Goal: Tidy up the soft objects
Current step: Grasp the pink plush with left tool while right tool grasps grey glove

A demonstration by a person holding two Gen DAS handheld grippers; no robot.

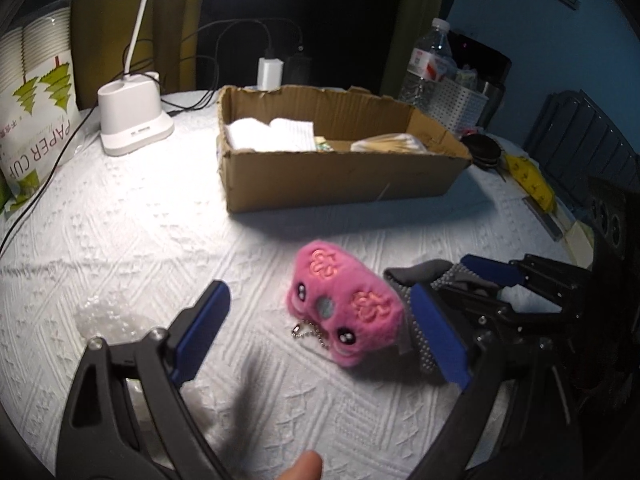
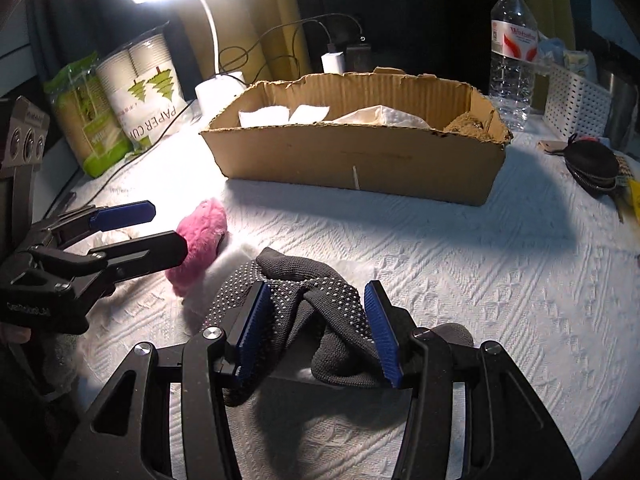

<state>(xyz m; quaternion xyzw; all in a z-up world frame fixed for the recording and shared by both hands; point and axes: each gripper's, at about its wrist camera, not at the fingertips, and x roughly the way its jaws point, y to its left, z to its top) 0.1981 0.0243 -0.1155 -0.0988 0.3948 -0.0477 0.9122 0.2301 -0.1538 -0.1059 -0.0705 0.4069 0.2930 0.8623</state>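
My left jaws stand wide apart with nothing between them, the left gripper (image 1: 324, 332) held just over the pink plush keychain (image 1: 344, 312), which lies on the white quilted tabletop (image 1: 120, 240) in the near middle, its ball chain (image 1: 310, 330) trailing toward me. My right jaws stand apart on either side of a dark grey dotted glove (image 2: 308, 316); the right gripper (image 2: 316, 320) has the crumpled fabric between its blue pads (image 2: 380, 332), though I cannot tell how firmly they press it. The glove sits just right of the plush, toward the near edge.

Farther back stands an open cardboard box (image 2: 360, 160) with torn edges, holding white folded cloths (image 1: 268, 134) and a tan bundle. At the left edge of the table leans a sleeve of cups printed "PAPER CUP" (image 1: 36, 120) with green tree shapes. A lit white desk lamp (image 1: 132, 120) stands beside it. At the back right is a clear water bottle (image 2: 512, 56) with a red and white label whose script I cannot read, next to a white perforated basket (image 2: 576, 100).
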